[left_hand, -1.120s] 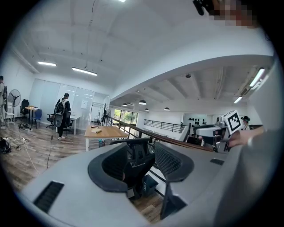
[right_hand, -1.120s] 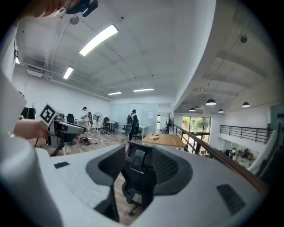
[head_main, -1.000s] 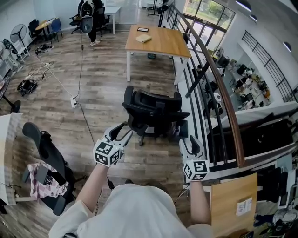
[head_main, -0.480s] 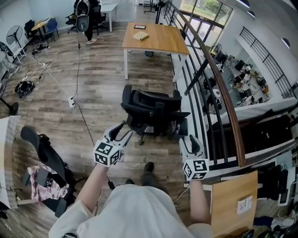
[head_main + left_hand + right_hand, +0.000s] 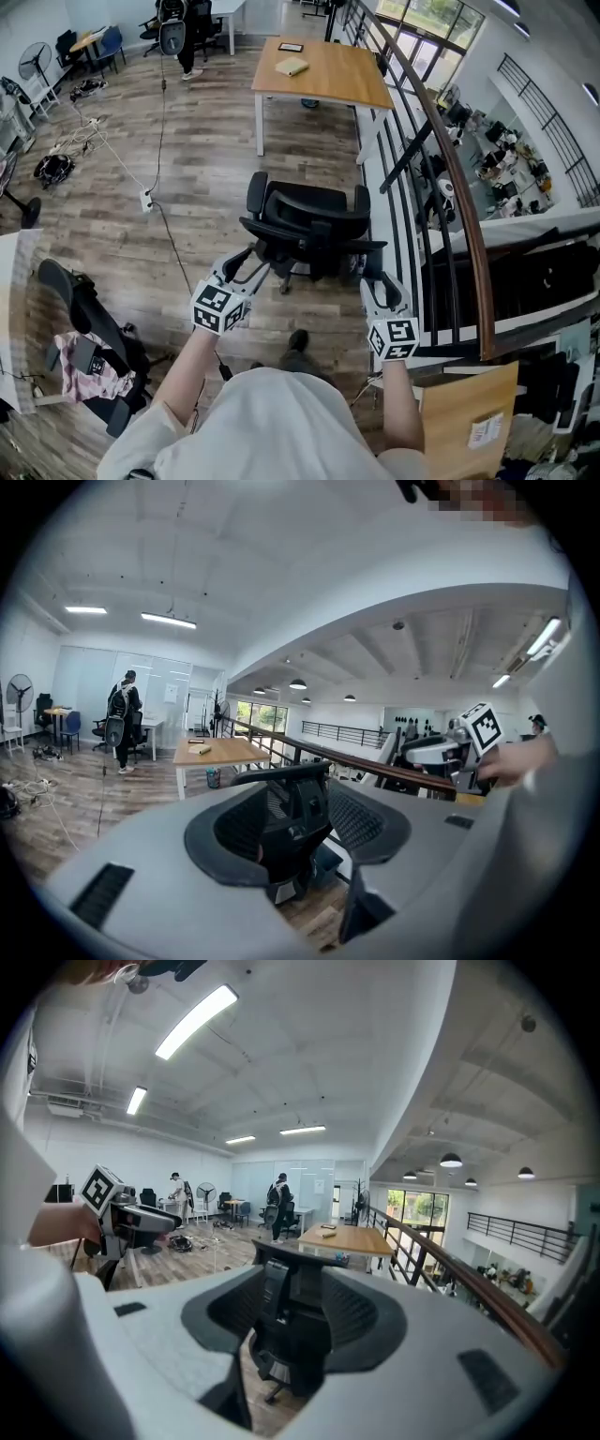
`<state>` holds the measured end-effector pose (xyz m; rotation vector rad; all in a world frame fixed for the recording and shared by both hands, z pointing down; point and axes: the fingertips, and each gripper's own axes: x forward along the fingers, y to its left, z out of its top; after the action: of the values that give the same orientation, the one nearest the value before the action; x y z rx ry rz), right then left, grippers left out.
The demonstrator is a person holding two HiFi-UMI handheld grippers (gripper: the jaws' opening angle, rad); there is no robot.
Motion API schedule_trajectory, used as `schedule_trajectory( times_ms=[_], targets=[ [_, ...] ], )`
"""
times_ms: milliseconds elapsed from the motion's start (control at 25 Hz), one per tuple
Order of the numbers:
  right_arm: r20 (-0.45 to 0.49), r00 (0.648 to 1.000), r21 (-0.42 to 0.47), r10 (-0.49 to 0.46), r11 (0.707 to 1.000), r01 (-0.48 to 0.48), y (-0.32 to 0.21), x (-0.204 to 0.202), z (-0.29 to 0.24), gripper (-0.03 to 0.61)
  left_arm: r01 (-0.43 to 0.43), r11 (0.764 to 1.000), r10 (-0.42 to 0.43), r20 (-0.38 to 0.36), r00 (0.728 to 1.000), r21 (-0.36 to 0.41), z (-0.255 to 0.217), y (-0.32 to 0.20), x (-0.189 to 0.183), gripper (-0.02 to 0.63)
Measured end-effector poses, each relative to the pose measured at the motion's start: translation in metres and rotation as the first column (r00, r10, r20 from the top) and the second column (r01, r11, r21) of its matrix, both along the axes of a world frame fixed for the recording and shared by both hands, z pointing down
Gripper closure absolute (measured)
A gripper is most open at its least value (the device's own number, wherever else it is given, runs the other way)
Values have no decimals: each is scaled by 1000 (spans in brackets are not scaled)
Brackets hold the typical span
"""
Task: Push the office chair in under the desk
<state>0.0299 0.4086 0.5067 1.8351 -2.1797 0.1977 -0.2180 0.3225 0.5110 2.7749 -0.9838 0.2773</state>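
Head view: the black office chair (image 5: 305,220) stands at frame centre on the wooden floor (image 5: 202,169), well apart from the desk (image 5: 328,70) at upper centre. The left gripper (image 5: 251,264) and right gripper (image 5: 377,281) sit just below the chair. Both have their jaws apart and clamp nothing.

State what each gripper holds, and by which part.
Nothing is held. The left gripper and right gripper both stand open, with the office chair framed between their jaws but not clamped.
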Motion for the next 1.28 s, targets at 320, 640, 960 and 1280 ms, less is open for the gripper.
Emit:
schedule_trajectory(
  times_ms=[320, 640, 960, 1280],
  targets=[
    [-77, 993, -102, -94, 991, 86, -64, 36, 40, 403, -26, 999, 20, 179, 984, 29, 36, -48, 32, 411],
    [-182, 946, -265, -267, 940, 214, -108, 61, 94, 403, -73, 997, 67, 338, 939, 6, 81, -91, 55, 402],
    [-285, 842, -419, -459, 849, 321, -130, 76, 146, 402, -91, 996, 84, 516, 853, -11, 136, -116, 66, 390],
    [-290, 765, -521, -575, 765, 378, -140, 78, 177, 377, -193, 981, 150, 710, 688, -21, 168, -128, 70, 376]
  ],
)
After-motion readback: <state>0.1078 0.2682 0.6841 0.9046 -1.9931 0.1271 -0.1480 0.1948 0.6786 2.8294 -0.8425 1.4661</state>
